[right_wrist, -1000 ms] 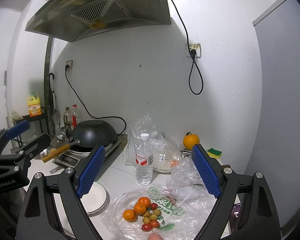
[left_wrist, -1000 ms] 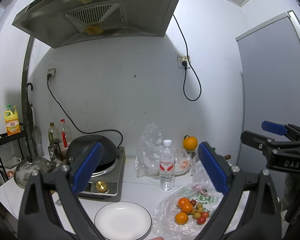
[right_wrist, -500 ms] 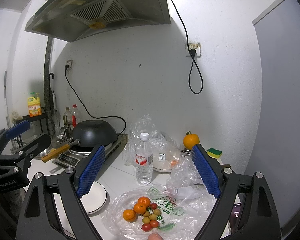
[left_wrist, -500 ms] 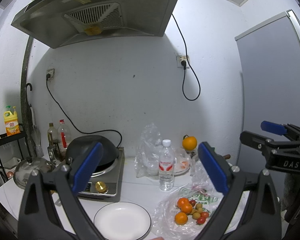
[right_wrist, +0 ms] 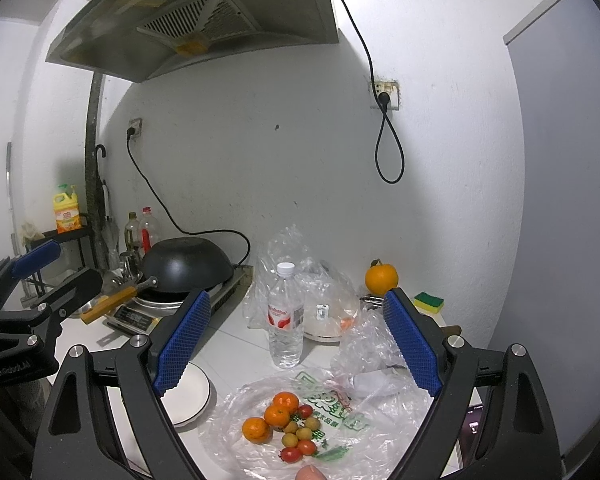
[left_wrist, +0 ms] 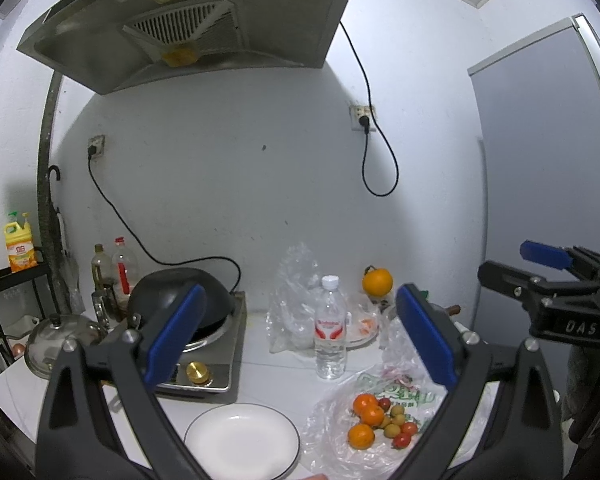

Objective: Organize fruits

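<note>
**Inspector:** Left gripper [left_wrist: 300, 334], state of the fingers?

**Assistant:** Spread wide, blue pads [left_wrist: 175, 334] well apart, nothing between them and nothing touched. It hangs above the bench [left_wrist: 268, 364], over the white plate [left_wrist: 242, 440] and the fruit.

**Inspector:** Right gripper [right_wrist: 298, 338]?

**Assistant:** Same finding. Fingers fully parted, pads [right_wrist: 412, 340] bare, holding nothing. It is raised above the clear plastic bag [right_wrist: 340, 420], touching neither the bag nor its contents.

**Inspector:** Location of the fruit?

**Assistant:** Three small oranges [right_wrist: 277, 415] lie in a cluster on the flattened bag, with cherry tomatoes [right_wrist: 306, 446] and small yellow-green fruits [right_wrist: 304, 434] just beside them, some touching. The bag sits on the bench directly right of the plate. A single large orange [right_wrist: 381, 278] stands apart at the back wall, near a yellow-green sponge [right_wrist: 429, 300].

**Inspector:** Plate contents?

**Assistant:** Bare white surface, dark rim.

**Inspector:** Other items noted?

**Assistant:** An upright water bottle [right_wrist: 286, 316] behind the bag, a covered dish in crumpled plastic [right_wrist: 332, 312] beside it, and a black wok [right_wrist: 186, 266] on the cooker at left
</note>
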Motion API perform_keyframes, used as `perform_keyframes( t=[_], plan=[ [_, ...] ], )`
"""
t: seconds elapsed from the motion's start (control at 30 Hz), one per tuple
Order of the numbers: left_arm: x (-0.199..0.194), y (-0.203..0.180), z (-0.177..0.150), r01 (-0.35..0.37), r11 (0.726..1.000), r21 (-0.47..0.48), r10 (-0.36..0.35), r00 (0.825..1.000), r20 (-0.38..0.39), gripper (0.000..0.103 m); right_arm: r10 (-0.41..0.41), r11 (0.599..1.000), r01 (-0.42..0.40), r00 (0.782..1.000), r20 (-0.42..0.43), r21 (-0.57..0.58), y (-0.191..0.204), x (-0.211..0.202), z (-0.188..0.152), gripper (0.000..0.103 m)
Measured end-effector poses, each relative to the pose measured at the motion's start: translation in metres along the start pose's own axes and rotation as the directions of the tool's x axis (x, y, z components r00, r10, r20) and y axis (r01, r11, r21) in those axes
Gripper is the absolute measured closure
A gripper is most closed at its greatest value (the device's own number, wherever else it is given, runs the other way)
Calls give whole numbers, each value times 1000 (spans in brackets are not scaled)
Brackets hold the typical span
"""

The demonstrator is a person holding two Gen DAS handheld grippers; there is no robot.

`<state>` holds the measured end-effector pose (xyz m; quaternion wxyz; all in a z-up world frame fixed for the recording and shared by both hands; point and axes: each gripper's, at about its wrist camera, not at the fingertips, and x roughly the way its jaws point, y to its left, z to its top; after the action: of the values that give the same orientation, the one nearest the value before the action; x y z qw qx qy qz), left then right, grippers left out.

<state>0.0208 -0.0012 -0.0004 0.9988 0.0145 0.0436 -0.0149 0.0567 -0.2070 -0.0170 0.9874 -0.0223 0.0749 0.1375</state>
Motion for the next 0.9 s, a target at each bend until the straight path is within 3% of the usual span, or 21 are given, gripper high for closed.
perform_keyframes(
  t=[0.5,0.9],
  plan=[
    [30,-20,-19,36,998,49,-32,997,-77,6,-38,999,40,997,-73,25,-27,23,-19,13],
    [68,-42,-54,82,991,102,-60,977,-206,6,-83,995,91,977,-196,36,-61,53,-58,13]
  ],
)
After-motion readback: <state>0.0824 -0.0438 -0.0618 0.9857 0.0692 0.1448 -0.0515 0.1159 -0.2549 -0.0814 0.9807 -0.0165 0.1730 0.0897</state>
